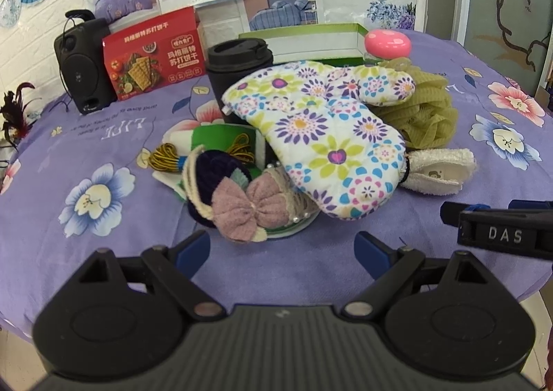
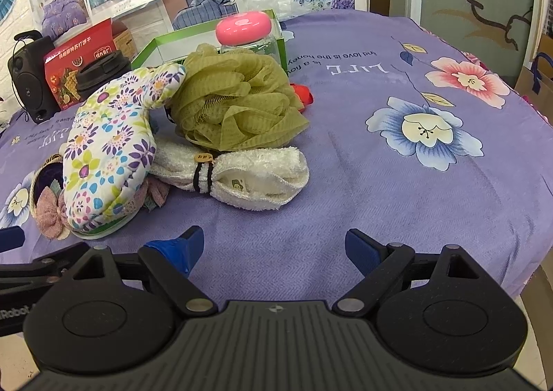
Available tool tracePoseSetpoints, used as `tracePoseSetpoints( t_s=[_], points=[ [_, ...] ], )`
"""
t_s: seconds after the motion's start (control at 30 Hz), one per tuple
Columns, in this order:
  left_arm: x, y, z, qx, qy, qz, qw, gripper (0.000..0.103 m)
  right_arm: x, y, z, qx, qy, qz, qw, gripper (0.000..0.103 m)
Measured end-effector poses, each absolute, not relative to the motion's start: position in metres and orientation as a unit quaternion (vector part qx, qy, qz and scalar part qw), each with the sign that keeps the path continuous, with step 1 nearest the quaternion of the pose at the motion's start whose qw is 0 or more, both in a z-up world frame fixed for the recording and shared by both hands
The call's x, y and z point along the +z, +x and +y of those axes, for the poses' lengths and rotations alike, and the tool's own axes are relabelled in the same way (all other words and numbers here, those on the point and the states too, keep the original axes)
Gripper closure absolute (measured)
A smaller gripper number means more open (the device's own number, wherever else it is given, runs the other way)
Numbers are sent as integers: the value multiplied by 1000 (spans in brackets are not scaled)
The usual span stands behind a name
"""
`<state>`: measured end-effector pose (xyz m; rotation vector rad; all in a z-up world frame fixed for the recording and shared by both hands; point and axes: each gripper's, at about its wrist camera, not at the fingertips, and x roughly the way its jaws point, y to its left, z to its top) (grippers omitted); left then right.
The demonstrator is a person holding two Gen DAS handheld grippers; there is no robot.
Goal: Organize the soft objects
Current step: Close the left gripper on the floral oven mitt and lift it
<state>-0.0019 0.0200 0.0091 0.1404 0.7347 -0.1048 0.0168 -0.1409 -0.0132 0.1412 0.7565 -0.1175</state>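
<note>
A flowered oven mitt (image 1: pixel 321 135) (image 2: pixel 110 145) lies on top of a pile on the purple bedsheet table. A green mesh bath pouf (image 1: pixel 425 107) (image 2: pixel 238 101) sits behind it. A rolled white towel (image 1: pixel 439 170) (image 2: pixel 249 177) with a black band lies beside the mitt. A knitted pouch with a pink bow (image 1: pixel 242 208) (image 2: pixel 48 211) sits under the mitt's cuff, on green and white felt (image 1: pixel 221 139). My left gripper (image 1: pixel 282 249) is open and empty, just short of the bow. My right gripper (image 2: pixel 273 249) is open and empty, in front of the towel.
A green open box (image 1: pixel 300 42) (image 2: pixel 166 45) stands at the back with a pink-lidded jar (image 1: pixel 387 42) (image 2: pixel 245 28). A black cup (image 1: pixel 238 69), a red cracker box (image 1: pixel 152 59) and a black speaker (image 1: pixel 83 66) stand at the back left. A red item (image 2: pixel 302 95) lies behind the pouf.
</note>
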Motion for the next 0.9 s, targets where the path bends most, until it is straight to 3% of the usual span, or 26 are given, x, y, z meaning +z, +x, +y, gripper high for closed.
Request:
tracePoseSetpoints(
  t_s=[0.27, 0.43, 0.73, 0.9],
  points=[
    [65, -8, 50, -86, 37, 288, 953, 12, 9, 4, -161, -54, 86, 326, 940, 27],
    [61, 17, 37, -132, 25, 322, 937, 12, 27, 2, -170, -28, 102, 285, 953, 27],
    [94, 70, 72, -145, 0, 348, 926, 12, 32, 17, -119, 105, 57, 289, 950, 27],
    [85, 92, 69, -166, -4, 380, 910, 12, 32, 41, -97, 125, 23, 299, 946, 27]
  ],
)
